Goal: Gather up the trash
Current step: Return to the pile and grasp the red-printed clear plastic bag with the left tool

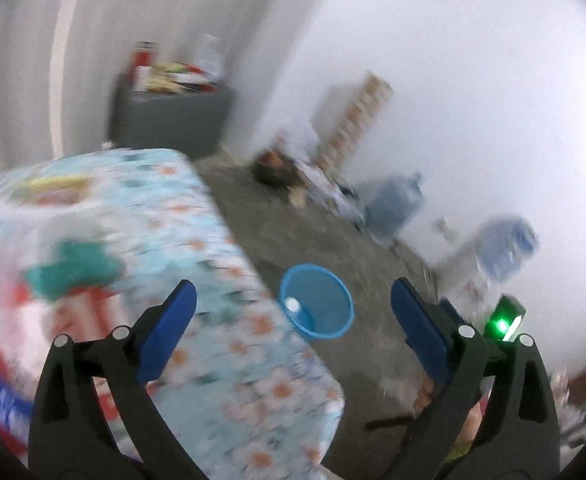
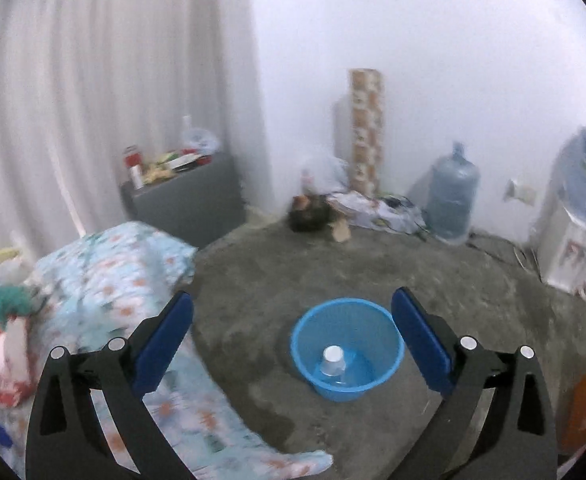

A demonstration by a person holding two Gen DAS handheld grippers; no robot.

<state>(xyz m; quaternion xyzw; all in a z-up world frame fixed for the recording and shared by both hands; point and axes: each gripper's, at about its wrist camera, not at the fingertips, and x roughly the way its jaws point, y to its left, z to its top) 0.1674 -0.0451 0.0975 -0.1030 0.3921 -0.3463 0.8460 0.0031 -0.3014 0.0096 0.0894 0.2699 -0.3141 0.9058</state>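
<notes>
a round blue plastic wastebasket point(image 2: 347, 350) stands on the grey concrete floor point(image 2: 473, 280), a clear plastic bottle with a white cap point(image 2: 333, 362) lying inside it. the right gripper point(image 2: 293, 336) hangs released and empty above the basket, blue pads spread wide. the left gripper point(image 1: 293, 328) is likewise released, holding nothing, beside a bed with a floral light-blue cover point(image 1: 197, 216), where blurred litter lies.
</notes>
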